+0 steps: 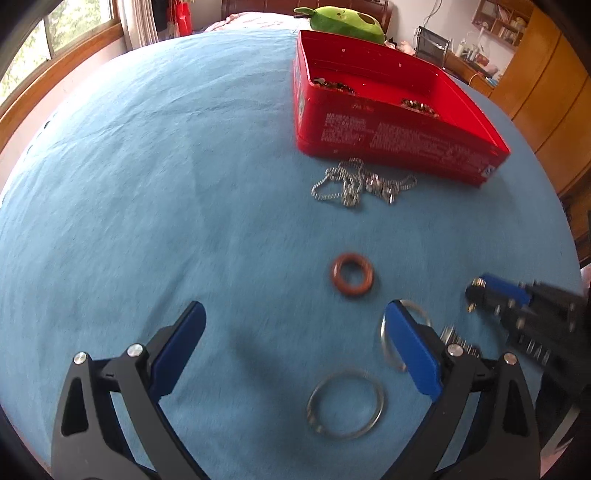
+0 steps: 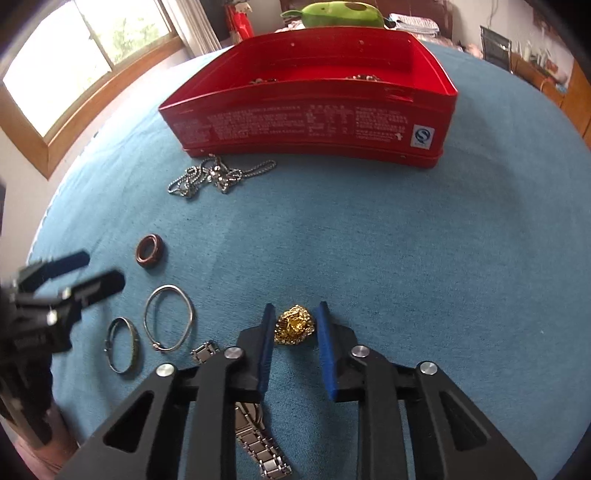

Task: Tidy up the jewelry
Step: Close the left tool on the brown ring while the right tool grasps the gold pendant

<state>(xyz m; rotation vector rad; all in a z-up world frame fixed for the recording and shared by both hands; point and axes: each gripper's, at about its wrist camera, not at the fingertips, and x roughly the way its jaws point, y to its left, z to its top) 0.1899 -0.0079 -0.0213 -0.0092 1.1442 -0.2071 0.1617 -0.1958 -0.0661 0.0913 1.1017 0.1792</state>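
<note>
A red tin box (image 1: 388, 122) stands at the far side of the blue cloth and also shows in the right wrist view (image 2: 314, 122); some jewelry lies inside. A silver chain (image 1: 360, 184) (image 2: 218, 177) lies in front of it. A brown ring (image 1: 351, 274) (image 2: 149, 251) and silver bangles (image 1: 345, 404) (image 2: 169, 317) lie nearer. My left gripper (image 1: 293, 325) is open and empty above the cloth, one bangle between its fingers' reach. My right gripper (image 2: 295, 323) has its fingers closed around a gold chain clump (image 2: 294, 325); it also shows in the left wrist view (image 1: 476, 291).
A metal watch band (image 2: 255, 439) lies under my right gripper. A smaller dark bangle (image 2: 122, 345) lies at the left. A green plush toy (image 1: 347, 20) sits behind the box. A window is at the left, wooden cupboards at the right.
</note>
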